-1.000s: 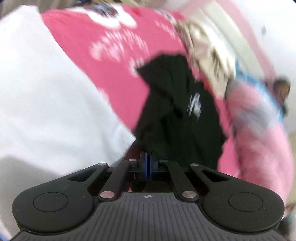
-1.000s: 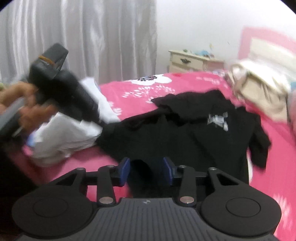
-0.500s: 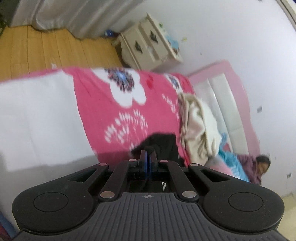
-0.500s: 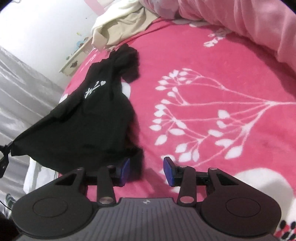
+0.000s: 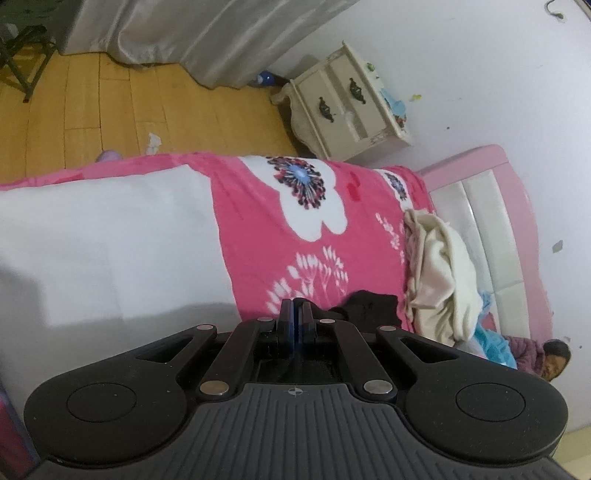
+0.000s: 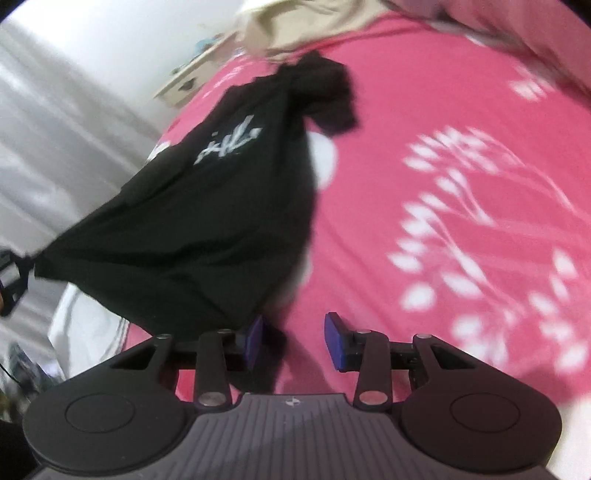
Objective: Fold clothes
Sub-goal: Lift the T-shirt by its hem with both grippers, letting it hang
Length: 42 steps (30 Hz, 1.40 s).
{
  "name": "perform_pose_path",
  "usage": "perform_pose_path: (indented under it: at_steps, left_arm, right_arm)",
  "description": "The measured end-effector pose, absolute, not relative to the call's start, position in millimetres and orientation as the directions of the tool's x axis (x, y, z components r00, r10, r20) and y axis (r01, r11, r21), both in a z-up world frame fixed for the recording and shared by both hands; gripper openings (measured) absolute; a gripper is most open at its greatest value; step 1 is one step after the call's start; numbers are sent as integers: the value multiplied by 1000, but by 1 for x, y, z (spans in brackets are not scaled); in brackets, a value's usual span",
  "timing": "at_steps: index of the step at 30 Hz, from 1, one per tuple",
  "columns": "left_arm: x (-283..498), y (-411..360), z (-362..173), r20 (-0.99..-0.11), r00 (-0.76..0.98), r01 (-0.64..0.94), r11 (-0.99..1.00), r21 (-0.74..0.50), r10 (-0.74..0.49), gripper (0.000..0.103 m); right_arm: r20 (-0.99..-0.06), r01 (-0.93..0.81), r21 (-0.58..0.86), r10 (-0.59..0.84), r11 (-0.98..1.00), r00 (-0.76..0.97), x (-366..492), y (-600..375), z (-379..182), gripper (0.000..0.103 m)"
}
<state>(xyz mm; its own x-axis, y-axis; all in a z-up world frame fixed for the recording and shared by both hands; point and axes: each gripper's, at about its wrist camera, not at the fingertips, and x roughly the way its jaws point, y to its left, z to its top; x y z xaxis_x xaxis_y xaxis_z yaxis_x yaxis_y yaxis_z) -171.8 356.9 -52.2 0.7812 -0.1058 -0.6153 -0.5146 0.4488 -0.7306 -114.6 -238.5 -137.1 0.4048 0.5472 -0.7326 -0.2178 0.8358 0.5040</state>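
Wooden floor (image 5: 110, 107) — cream nightstand (image 5: 347, 107), curtains (image 5: 207, 33)

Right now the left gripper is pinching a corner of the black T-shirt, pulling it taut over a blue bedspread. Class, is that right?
Not quite: the bedspread is pink with white flowers, as the right wrist view shows. The left gripper does pinch a corner of the black T-shirt, pulling it taut.

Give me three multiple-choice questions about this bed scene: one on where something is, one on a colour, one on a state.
1. The cream clothes pile lies: A on the floor; B by the headboard; C on the nightstand.
2. The shirt is: A black; B white; C blue.
3. The left tongs are: A wide open; B shut on the shirt; C out of view.
Answers: B, it sits at the padded headboard's foot; A, dark cloth with a white print; B, the fingers meet, and the right view shows the shirt's corner pinched.
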Motion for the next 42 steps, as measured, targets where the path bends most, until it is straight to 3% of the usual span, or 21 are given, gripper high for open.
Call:
perform_pose_path:
  at_steps: [1,3,5,9,13,15,16,23,28,33,34,42]
  left_arm:
    - [-171,358,-54,-616,781,-516,446,-731,-106,0]
    - [-171,359,-57,-621,777,-524,442,-728,-104,0]
    - [-172,362,-59,-625,774,-530,433,-729,-104,0]
    - [-171,364,-65,-637,763,-542,431,-721,-106,0]
    - [-170,363,-68,-640,760,-541,435,-720,-115,0]
    - [-171,363,-69,-641,759,-540,436,-720,-117,0]
    - [-171,364,-69,-640,759,-540,435,-720,-117,0]
    - [-172,365,-70,-634,764,-540,421,-729,-118,0]
    - [-171,364,-72,-631,768,-543,411,-732,-110,0]
    - [-171,362,-74,-628,771,-547,398,-736,-102,0]
    - [-172,361,-74,-625,774,-545,394,-740,-102,0]
    - [-180,357,-56,-557,816,-463,400,-791,-155,0]
  right_arm:
    - [-730,-244,496,553,833,403,-110,-233,-137,38]
    - [-720,-239,513,564,825,404,-96,-228,-143,7]
    - [-704,-150,551,553,821,445,-82,-237,-151,0]
    - [-669,20,619,514,785,536,-69,-262,-160,1]
    - [-647,17,672,574,741,502,-89,-271,-153,10]
    - [-658,-15,666,597,746,459,-108,-268,-149,38]
    - [-665,-30,662,606,748,436,-117,-264,-150,41]
    - [-678,-35,670,630,742,380,-139,-236,-167,43]
    - [-673,-52,679,649,732,356,-149,-222,-170,39]
    - [-688,5,675,626,738,367,-153,-222,-177,9]
    - [-682,19,685,632,728,368,-153,-224,-179,7]
    - [-552,-14,794,729,608,405,-160,-247,-146,5]
